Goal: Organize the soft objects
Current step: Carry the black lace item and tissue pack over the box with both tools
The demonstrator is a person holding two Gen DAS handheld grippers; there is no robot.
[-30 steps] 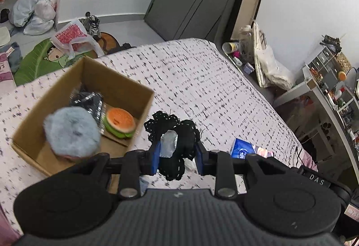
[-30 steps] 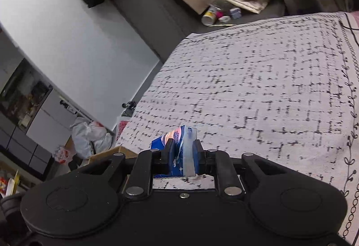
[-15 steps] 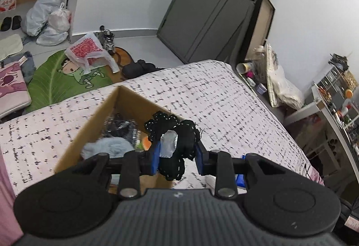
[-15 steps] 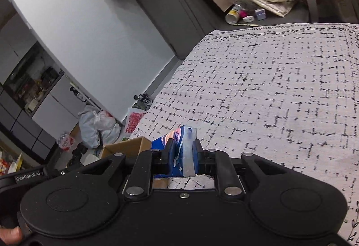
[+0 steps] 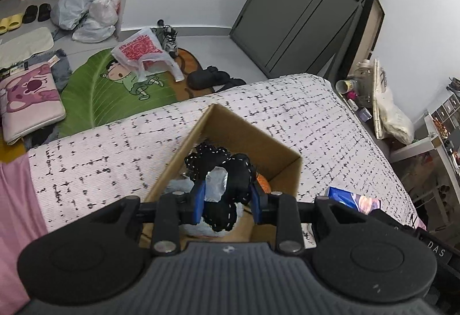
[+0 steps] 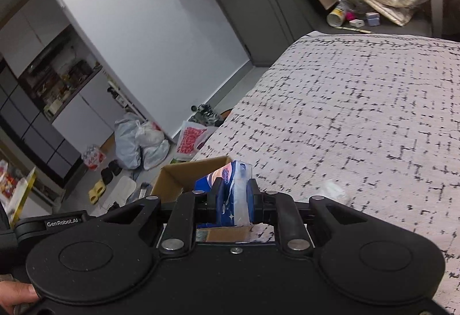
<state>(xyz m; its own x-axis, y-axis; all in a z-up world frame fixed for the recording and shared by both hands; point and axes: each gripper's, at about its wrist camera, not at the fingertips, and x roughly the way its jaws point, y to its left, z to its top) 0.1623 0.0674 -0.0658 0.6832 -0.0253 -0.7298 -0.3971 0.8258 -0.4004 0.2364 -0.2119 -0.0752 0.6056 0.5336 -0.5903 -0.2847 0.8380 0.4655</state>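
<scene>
The black lace-edged soft item (image 5: 221,168) sits at the centre of the left wrist view, pinched between the blue pads of the left gripper (image 5: 228,198), whose fingers are closed narrowly on it, with a pale tag or lining showing in the middle of the bundle. It hangs directly over the open cardboard box (image 5: 250,134), which fills the middle of that frame and rests on the black-and-white patterned bedspread (image 5: 115,151). Inside the box, below the held item, a pale blue fluffy thing (image 5: 178,185) and a sliver of something orange (image 5: 263,182) are partly visible — the rest is hidden by the gripper.

In the right wrist view, lower centre, the right gripper (image 6: 234,204) is clamped narrowly on a blue tissue pack (image 6: 230,185), with a corner of the same box just behind and to the left of it in the frame. That pack also appears at the lower right of the left view, near the box's outer wall.

The step in hand looks like depositing — the left item is over the box and ready for release. The next move likely calls for opening the left fingers while the item is inside the box's rim, then bringing the tissue pack across the near wall. One small white scrap (image 6: 330,191) lies on the bedspread at the right of the right view.
</scene>
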